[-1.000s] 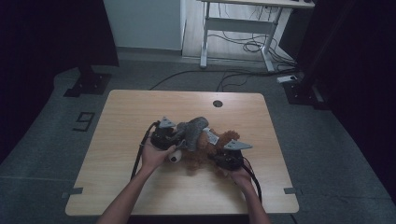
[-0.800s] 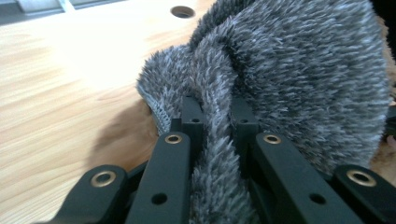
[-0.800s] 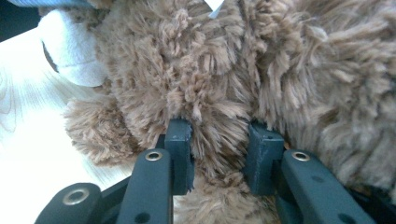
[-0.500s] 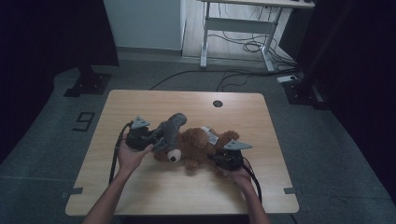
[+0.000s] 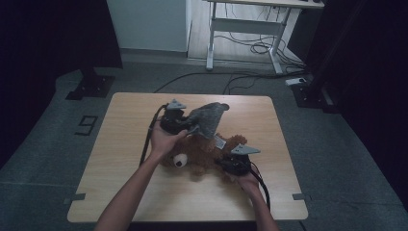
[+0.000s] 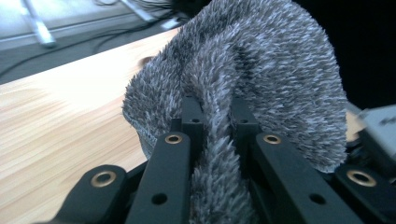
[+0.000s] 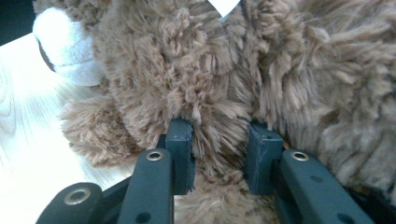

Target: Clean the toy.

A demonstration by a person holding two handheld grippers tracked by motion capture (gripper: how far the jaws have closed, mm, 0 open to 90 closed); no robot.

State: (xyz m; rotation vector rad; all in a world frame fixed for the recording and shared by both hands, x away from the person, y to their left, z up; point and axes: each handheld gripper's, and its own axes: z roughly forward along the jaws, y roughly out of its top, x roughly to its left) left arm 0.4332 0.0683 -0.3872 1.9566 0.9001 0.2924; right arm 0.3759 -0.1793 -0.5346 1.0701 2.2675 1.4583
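**Brown teddy pinned down, grey fuzzy cloth lifted off it**

Nearest the camera in the high view, the right gripper (image 5: 230, 165) sits low at the teddy's near-right side. In the right gripper view its fingers (image 7: 180, 154) are pinched on a tuft of the brown teddy bear (image 5: 202, 153), fur bulging between them, so that one's clearly holding the bear. The bear lies on the wooden surface (image 5: 120, 192), roughly in the middle, white muzzle with a dark nose pointing toward the near edge.

There's a small white tag (image 5: 220, 142) on the bear's back, but any print on it is too small to read.

A bit farther back, the left gripper (image 5: 188, 126) holds a grey fuzzy cloth (image 5: 208, 118) up above the bear. In the left gripper view its fingers (image 6: 191, 121) are narrow and clamped on a fold of that cloth.

Way off on the floor left of the surface, tape (image 5: 86, 125) forms what looks like a "9".
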